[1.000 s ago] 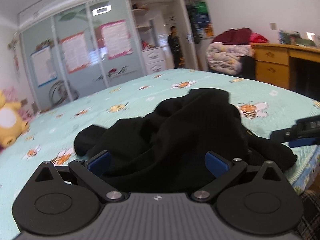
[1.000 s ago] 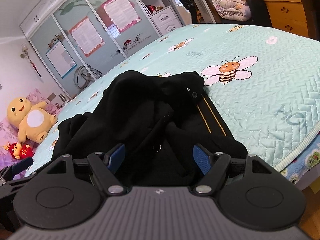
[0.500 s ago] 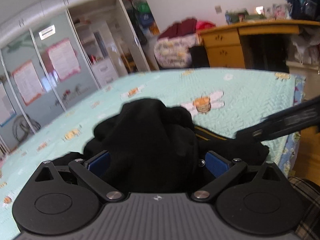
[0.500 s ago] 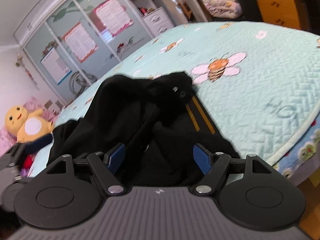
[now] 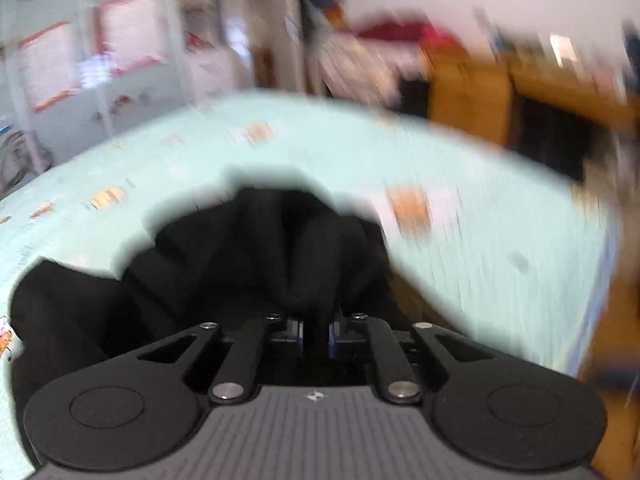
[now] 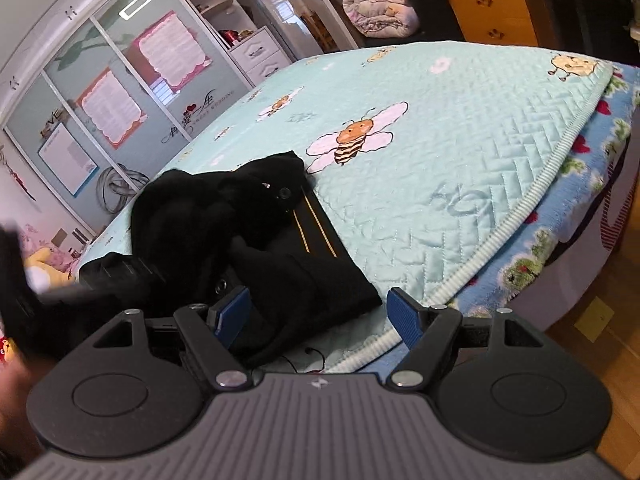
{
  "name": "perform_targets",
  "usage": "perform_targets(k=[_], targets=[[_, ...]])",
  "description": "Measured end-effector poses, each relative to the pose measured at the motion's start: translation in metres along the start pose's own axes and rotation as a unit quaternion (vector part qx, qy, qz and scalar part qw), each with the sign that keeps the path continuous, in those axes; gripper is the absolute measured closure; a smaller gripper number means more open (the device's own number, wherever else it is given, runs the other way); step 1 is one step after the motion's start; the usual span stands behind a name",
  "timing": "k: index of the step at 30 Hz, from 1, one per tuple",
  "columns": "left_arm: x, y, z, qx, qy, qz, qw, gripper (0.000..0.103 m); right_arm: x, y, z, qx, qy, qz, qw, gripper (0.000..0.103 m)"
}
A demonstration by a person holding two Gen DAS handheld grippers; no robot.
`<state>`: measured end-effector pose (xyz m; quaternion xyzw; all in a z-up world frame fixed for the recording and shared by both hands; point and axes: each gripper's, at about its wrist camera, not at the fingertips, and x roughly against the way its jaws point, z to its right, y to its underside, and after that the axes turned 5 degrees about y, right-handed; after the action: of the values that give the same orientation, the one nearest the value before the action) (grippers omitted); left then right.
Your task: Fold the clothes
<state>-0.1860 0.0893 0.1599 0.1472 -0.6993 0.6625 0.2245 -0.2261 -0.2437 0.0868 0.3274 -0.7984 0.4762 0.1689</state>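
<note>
The black garment (image 6: 224, 216) lies crumpled in a loose heap on the mint-green quilted bedspread (image 6: 460, 152), close to the bed's near edge. It bunches into soft folds, and its highest mound is at the far end. A flatter panel spreads toward the edge, marked by two thin yellow stripes (image 6: 316, 226) running side by side. A small round button or snap (image 6: 285, 193) shows near the top of the pile. In the blurred left wrist view, a gathered fold of the dark cloth (image 5: 304, 264) is pulled up into a ridge.
</note>
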Motion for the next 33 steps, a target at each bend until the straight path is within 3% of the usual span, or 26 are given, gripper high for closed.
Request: perform_targets(k=[4, 7, 8, 10, 13, 17, 19, 21, 23, 25, 31, 33], targets=[[0.020, -0.063, -0.068, 0.081, -0.070, 0.087, 0.9904, 0.090, -0.002, 0.003, -0.002, 0.006, -0.009, 0.001, 1.000, 0.028], [0.022, -0.062, -0.104, 0.132, -0.162, 0.094, 0.9733, 0.085, -0.008, 0.004, -0.003, 0.010, -0.019, -0.007, 1.000, 0.028], [0.024, -0.051, -0.112, 0.146, -0.176, 0.088, 0.9695, 0.082, -0.009, 0.005, -0.004, 0.011, -0.023, -0.010, 1.000, 0.028], [0.027, -0.022, -0.125, 0.177, -0.165, 0.065, 0.9682, 0.079, -0.013, 0.006, -0.004, 0.014, -0.028, -0.016, 0.999, 0.028], [0.043, 0.030, -0.135, 0.229, -0.116, 0.049, 0.9652, 0.077, -0.020, 0.007, -0.005, 0.018, -0.028, -0.025, 0.999, 0.028], [0.074, 0.077, -0.117, 0.246, -0.075, 0.079, 0.9632, 0.061, -0.033, 0.006, -0.007, 0.016, -0.029, -0.036, 0.999, 0.028], [0.082, 0.080, -0.104, 0.219, -0.067, 0.082, 0.9699, 0.057, -0.040, 0.005, -0.010, 0.021, -0.034, -0.038, 0.998, 0.028], [0.094, 0.082, -0.094, 0.193, -0.057, 0.090, 0.9755, 0.047, -0.047, 0.005, -0.015, 0.033, -0.040, -0.039, 0.998, 0.028], [0.105, 0.088, -0.085, 0.176, -0.043, 0.103, 0.9781, 0.030, -0.056, 0.004, -0.019, 0.047, -0.039, -0.040, 0.997, 0.028], [0.112, 0.089, -0.082, 0.162, -0.030, 0.111, 0.9800, 0.024, -0.064, 0.003, -0.024, 0.061, -0.037, -0.041, 0.997, 0.028], [0.106, 0.090, -0.070, 0.110, -0.013, 0.101, 0.9887, 0.022, -0.080, -0.001, -0.048, 0.149, -0.048, -0.025, 0.987, 0.028], [0.104, 0.091, -0.066, 0.103, -0.012, 0.097, 0.9899, 0.022, -0.085, -0.007, -0.060, 0.174, -0.052, -0.009, 0.983, 0.019]])
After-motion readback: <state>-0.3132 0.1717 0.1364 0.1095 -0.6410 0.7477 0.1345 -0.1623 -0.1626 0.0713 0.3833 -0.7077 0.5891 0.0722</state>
